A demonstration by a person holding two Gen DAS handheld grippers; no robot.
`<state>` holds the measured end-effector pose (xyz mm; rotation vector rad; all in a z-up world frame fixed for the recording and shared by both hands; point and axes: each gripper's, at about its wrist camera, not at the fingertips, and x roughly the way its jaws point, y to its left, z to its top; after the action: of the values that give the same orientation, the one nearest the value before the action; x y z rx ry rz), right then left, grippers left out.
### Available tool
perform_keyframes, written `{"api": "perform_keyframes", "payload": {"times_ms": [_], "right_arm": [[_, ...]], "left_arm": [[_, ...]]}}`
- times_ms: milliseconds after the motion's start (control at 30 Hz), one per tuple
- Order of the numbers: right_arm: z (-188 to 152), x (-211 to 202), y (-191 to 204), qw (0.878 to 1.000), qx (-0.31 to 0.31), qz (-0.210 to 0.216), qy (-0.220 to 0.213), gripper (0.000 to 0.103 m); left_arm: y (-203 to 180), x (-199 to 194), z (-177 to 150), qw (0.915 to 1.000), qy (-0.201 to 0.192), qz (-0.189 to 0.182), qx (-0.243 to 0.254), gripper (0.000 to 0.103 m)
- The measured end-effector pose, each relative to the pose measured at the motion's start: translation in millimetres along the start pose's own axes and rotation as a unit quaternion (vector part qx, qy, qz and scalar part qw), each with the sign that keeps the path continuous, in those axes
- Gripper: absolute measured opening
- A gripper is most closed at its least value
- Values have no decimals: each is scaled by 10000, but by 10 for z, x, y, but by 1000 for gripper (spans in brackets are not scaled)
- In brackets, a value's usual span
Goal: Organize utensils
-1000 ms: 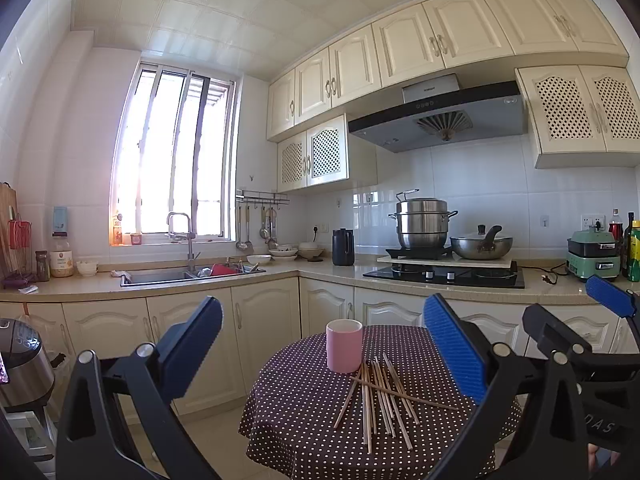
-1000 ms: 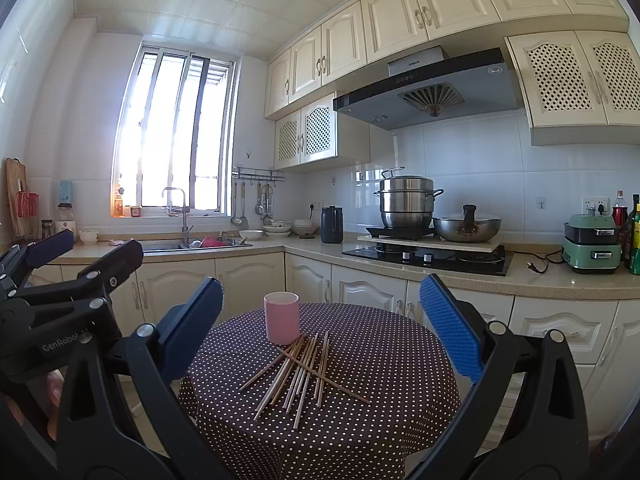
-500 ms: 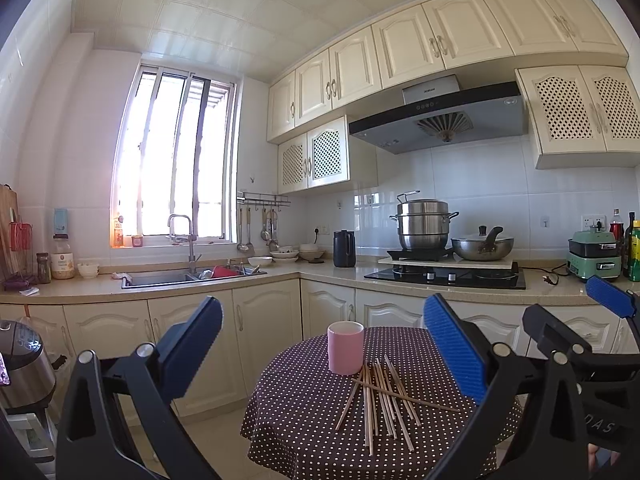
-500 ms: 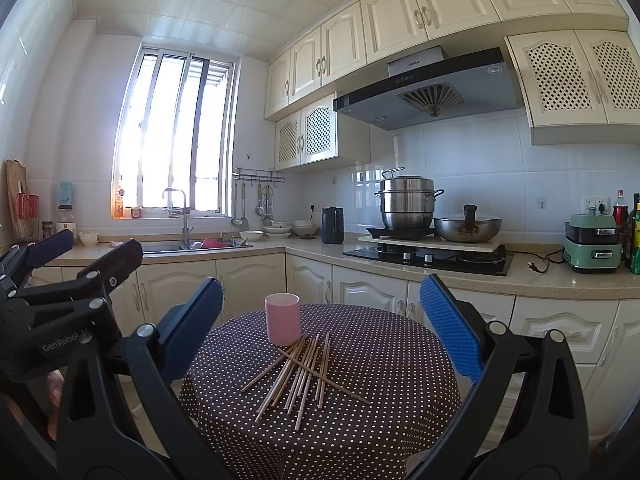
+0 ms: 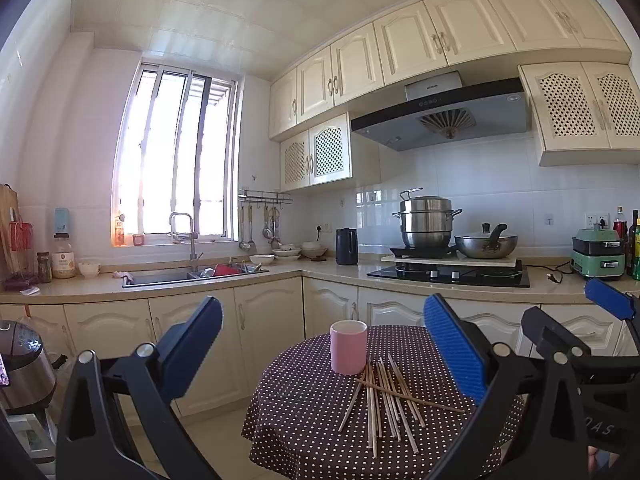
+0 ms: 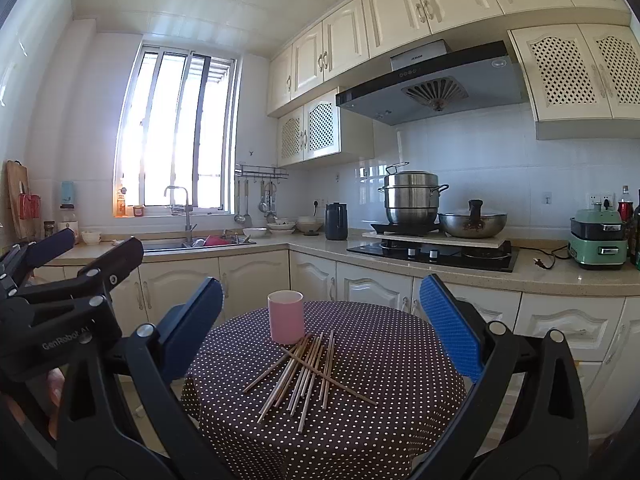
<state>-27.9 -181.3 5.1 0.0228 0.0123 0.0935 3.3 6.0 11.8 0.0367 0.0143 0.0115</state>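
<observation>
A pink cup (image 5: pixel 348 346) stands upright on a round table with a dark polka-dot cloth (image 5: pixel 304 420). A loose pile of several wooden chopsticks (image 5: pixel 384 396) lies just in front of the cup. In the right wrist view the cup (image 6: pixel 285 317) and the chopsticks (image 6: pixel 308 372) show on the same table (image 6: pixel 384 420). My left gripper (image 5: pixel 320 344) is open and empty, held back from the table. My right gripper (image 6: pixel 320 320) is open and empty too, beside the left one (image 6: pixel 60 280).
Cream cabinets and a counter run behind the table, with a sink (image 5: pixel 192 274), a black kettle (image 5: pixel 346 246), a stove with a steel pot (image 5: pixel 426 220) and a pan (image 5: pixel 486 242). A rice cooker (image 5: pixel 20 364) stands low at the left.
Both grippers have drifted very slightly; the table sits a touch further right in the left wrist view. Cup and chopsticks have not moved.
</observation>
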Motion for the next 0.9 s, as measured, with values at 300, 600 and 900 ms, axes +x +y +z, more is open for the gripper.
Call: {"api": "perform_keyframes", "payload": {"times_ms": [300, 600, 900], "right_arm": [[-65, 251, -55, 9998, 138, 30, 132, 97], [-180, 787, -130, 9978, 42, 22, 657, 97], [-477, 1459, -262, 9888, -163, 32, 1481, 97]], "left_arm": [[-31, 285, -111, 9998, 164, 16, 64, 99], [-69, 857, -292, 9975, 679, -113, 133, 99], [-66, 1717, -663, 9818, 1809, -584, 45, 99]]}}
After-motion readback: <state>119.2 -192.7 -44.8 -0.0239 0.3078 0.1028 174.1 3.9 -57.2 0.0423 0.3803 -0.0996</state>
